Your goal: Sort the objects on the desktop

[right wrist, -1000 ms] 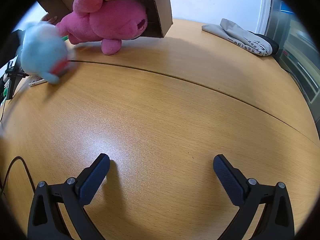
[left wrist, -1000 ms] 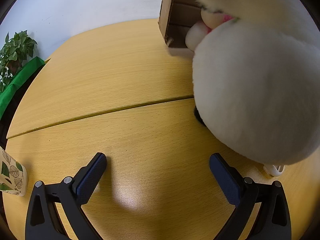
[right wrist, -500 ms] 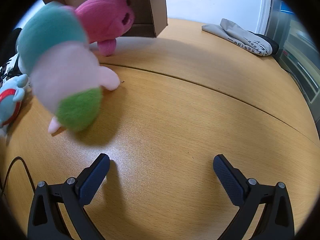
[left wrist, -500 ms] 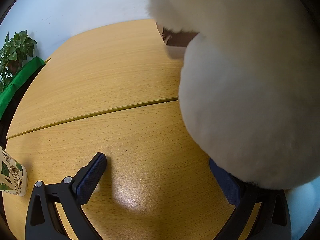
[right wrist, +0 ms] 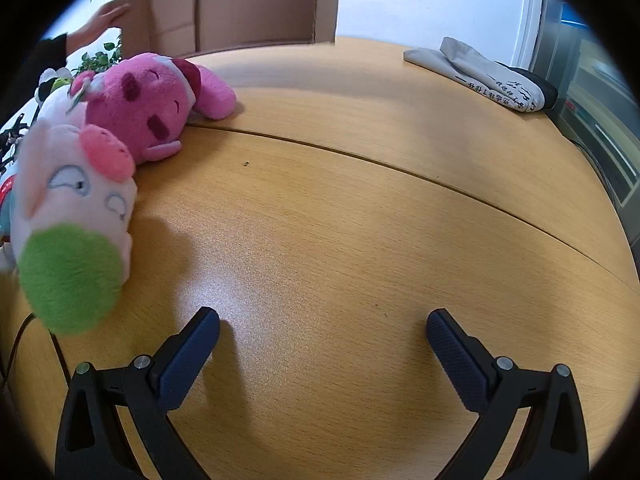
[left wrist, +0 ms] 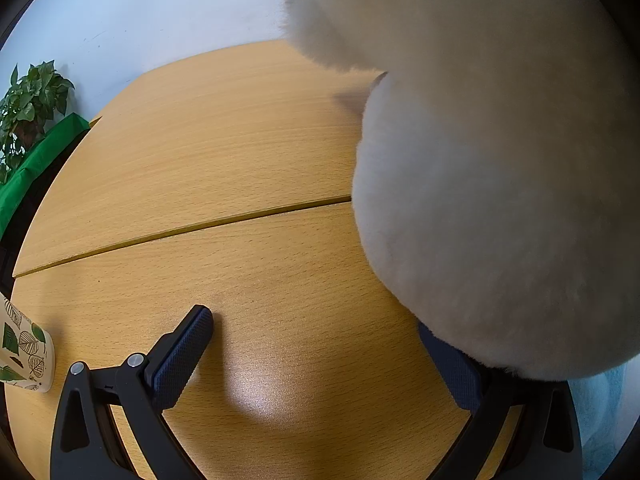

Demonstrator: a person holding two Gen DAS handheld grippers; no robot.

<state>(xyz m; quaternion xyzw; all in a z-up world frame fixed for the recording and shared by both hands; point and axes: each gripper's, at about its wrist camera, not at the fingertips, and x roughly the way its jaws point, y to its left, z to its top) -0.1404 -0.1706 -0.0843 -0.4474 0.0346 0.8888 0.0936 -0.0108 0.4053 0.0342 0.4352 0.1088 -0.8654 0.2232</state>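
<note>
The left gripper stands released over the wooden table, its jaws spread wide with nothing between them, though a big white plush toy fills the right side of its view and covers the tip of the right finger. A sliver of pale blue fabric shows below that toy at the frame's edge; what it belongs to cannot be told. At the far left of this view a cup printed with leaves sits near the table edge, and a potted plant stands beyond it. The right gripper is also released, jaws wide apart above bare table, holding nothing. To its left lies a heap of soft toys: a pale pink plush with a green end nearest, and a bright pink plush just behind, touching it. Farther back a cardboard box is held up off the table, a hand on its left side. A folded grey bag with printed lettering lies well apart at the far right.
</note>
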